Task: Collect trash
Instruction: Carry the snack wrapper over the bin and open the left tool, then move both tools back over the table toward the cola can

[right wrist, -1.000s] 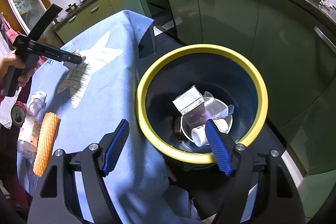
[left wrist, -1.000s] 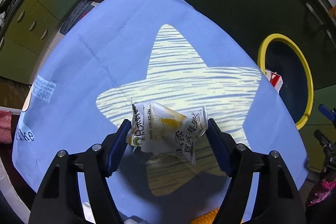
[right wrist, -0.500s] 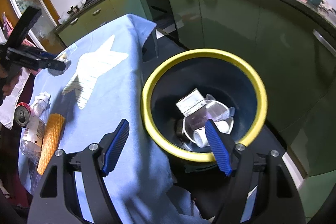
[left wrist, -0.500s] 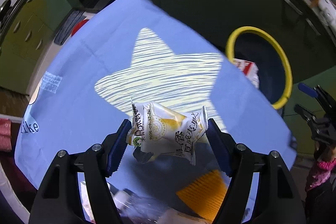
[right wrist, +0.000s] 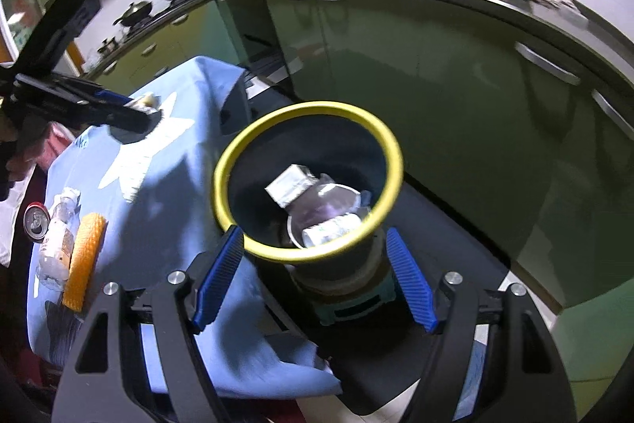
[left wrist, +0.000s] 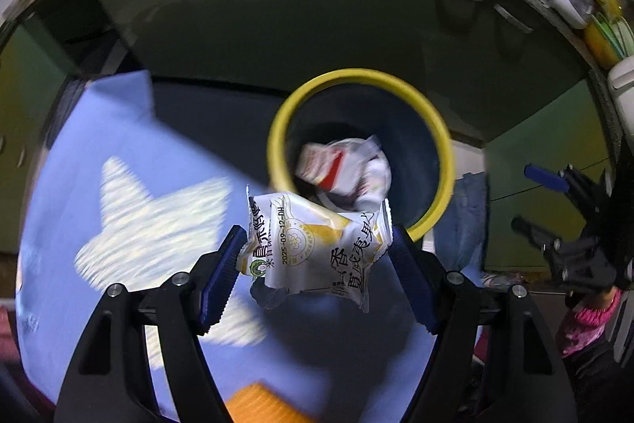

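Observation:
My left gripper (left wrist: pixel 317 248) is shut on a crumpled white and yellow snack wrapper (left wrist: pixel 317 244), held in the air over the table's edge, just short of the yellow-rimmed dark trash bin (left wrist: pixel 436 129). Trash lies in the bin: a red and white carton (left wrist: pixel 325 165) and crumpled white pieces. In the right wrist view my right gripper (right wrist: pixel 313 280) stands open with nothing between its fingers, above the near rim of the trash bin (right wrist: pixel 237 149). The left gripper (right wrist: pixel 119 110) shows there at the left, over the blue cloth, wrapper in its jaws.
A blue tablecloth (right wrist: pixel 166 193) with a pale star covers the table. On its near left lie a plastic bottle (right wrist: pixel 55 236), a red can (right wrist: pixel 36 221) and an orange ribbed wrapper (right wrist: pixel 83 260). Green kitchen cabinets (right wrist: pixel 455 86) stand behind the bin, which sits on a low stool (right wrist: pixel 352 300).
My left gripper has swung with the wrapper from over the star toward the bin, which now sits ahead of it. My right gripper has drawn back a little from the bin's mouth.

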Motion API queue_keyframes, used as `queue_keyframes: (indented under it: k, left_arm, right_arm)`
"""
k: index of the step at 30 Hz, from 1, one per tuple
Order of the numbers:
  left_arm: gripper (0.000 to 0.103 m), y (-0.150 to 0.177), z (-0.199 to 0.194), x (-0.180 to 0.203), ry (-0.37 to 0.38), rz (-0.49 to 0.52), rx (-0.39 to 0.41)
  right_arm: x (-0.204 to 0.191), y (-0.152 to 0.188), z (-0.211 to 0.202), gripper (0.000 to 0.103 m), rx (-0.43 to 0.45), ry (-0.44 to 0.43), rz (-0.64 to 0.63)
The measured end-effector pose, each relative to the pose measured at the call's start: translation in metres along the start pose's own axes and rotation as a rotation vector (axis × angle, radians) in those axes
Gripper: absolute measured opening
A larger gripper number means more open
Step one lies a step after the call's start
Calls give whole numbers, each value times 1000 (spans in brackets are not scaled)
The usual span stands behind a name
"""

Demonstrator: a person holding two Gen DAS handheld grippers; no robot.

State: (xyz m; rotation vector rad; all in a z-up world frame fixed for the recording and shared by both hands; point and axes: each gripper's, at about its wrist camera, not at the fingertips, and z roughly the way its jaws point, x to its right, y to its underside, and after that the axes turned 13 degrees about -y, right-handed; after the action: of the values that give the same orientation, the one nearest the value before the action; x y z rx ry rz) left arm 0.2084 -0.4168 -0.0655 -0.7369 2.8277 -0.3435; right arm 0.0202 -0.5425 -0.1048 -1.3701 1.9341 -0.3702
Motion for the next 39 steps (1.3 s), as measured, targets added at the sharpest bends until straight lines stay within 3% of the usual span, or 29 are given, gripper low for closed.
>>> queue_keyframes:
  k: [6, 9, 13, 18, 22, 29, 35, 39]
  left_arm:
    - [73, -37, 25, 55, 35, 67, -1]
    - [87, -50, 37, 70, 17, 77, 7]
    - [87, -55, 42, 75, 15, 62, 6]
    - [88, -40, 10, 57, 34, 15, 49]
    - [90, -11, -29, 32, 43, -64, 124]
    - [93, 80, -96, -20, -35, -241, 288]
    - [98, 176, -135, -68, -178, -445, 407]
    - [98, 245, -143, -92, -253, -581, 435]
  right_arm:
    - [23, 10, -11, 71, 13, 16, 50]
    - [31, 14, -12, 71, 14, 14, 65]
    - [32, 15, -12, 71, 10, 8, 69]
    - [29, 16, -10, 71, 2, 2, 63]
    - [20, 16, -4, 71, -15, -6, 48]
    - [-14, 12, 23, 71, -107, -35, -23]
    - [-77, 1, 49, 71, -179, -83, -146]
    - [-129, -2, 68, 71, -225, -159, -233]
